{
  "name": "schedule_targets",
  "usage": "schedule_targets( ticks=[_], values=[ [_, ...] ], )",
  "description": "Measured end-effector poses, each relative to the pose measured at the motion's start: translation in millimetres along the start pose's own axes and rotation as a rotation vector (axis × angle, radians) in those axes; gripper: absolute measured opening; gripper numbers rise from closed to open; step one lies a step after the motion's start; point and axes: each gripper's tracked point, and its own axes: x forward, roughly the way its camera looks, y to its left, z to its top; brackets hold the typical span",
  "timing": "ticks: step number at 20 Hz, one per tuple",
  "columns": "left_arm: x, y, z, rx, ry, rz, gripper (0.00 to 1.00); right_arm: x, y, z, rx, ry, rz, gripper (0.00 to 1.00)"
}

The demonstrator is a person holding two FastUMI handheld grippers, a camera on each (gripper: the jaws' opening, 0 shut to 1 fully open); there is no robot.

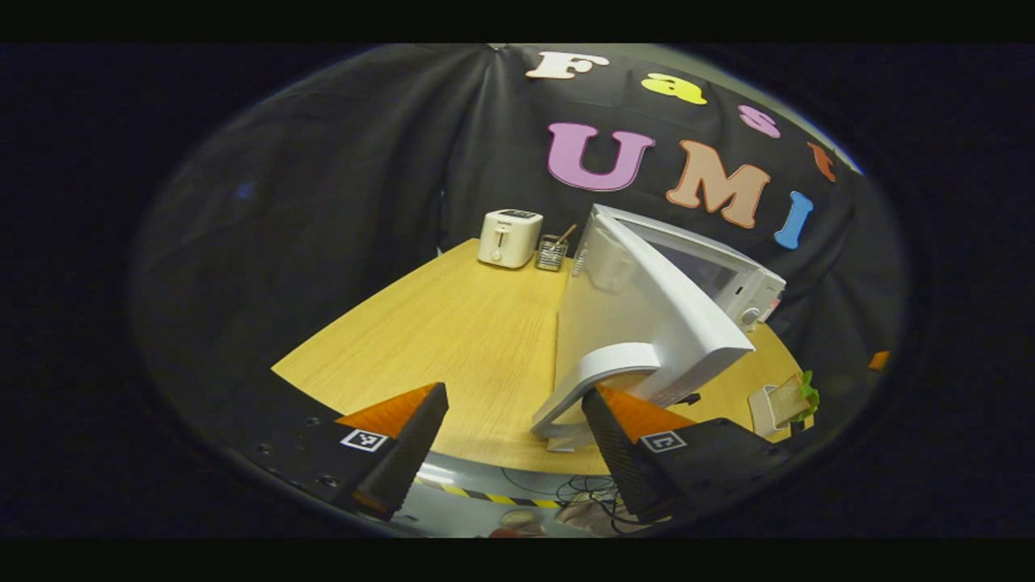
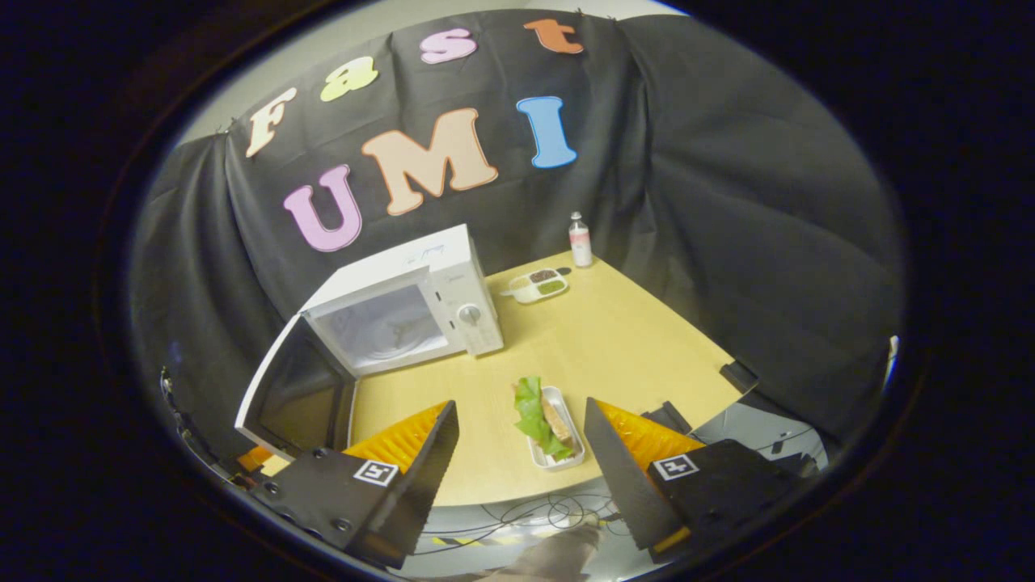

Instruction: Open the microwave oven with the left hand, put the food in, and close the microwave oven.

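**Two Grippers Spread, Microwave Door Open**

Left gripper view, left to right: the left gripper (image 1: pixel 513 440) has its fingers spread wide with nothing between them. A toaster (image 1: pixel 509 238) stands at the far edge of the table (image 1: pixel 453 323), with a small wire holder (image 1: pixel 552 253) just beside it. The microwave (image 1: pixel 728 275) sits to the right; its door (image 1: pixel 639 323) is swung open toward the camera, and the door handle (image 1: pixel 594 380) lies just beside the right finger; contact cannot be told. The food (image 1: pixel 788 400) shows at the far right in a white tray.

Right gripper view, left to right: the open door (image 2: pixel 283 388) hangs at the left, exposing the microwave (image 2: pixel 404 315) cavity. The right gripper (image 2: pixel 521 444) is likewise spread, empty. The food (image 2: pixel 542 420) rests on the table (image 2: pixel 631 339) between and beyond its fingers. A divided dish (image 2: pixel 538 284) and a bottle (image 2: pixel 580 240) stand at the far edge.
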Motion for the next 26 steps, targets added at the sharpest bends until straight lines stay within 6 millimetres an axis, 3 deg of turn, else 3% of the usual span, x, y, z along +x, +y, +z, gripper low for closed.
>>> schedule_targets(
  ticks=[1,5,8,11,15,18,26],
  values=[
    [-0.8,5.8,0.6,-0.003,-0.001,0.016,0.97,5.7,0.4,-2.8,-0.007,0.018,-0.001,0.98],
    [-11.4,33.6,12.4,-0.007,-0.023,0.117,0.98,32.2,0.1,-8.9,-0.036,0.084,-0.005,0.98],
    [-25.3,49.2,31.5,-0.049,-0.064,0.196,0.94,57.6,-4.7,-17.6,-0.070,0.170,-0.007,0.98],
    [-40.2,59.2,54.7,-0.037,-0.128,0.286,0.97,85.2,-6.7,-31.8,-0.074,0.281,0.005,0.98],
    [-52.0,52.3,85.3,0.013,-0.203,0.356,0.96,117.5,-12.2,-45.4,-0.078,0.409,0.027,0.99],
    [-56.7,39.4,101.9,0.033,-0.236,0.395,0.96,137.5,-14.9,-67.9,-0.081,0.540,0.035,0.98],
    [-47.7,17.9,109.5,-0.043,-0.261,0.450,0.96,163.3,-20.5,-105.0,-0.210,0.730,0.065,0.98]
  ],
)
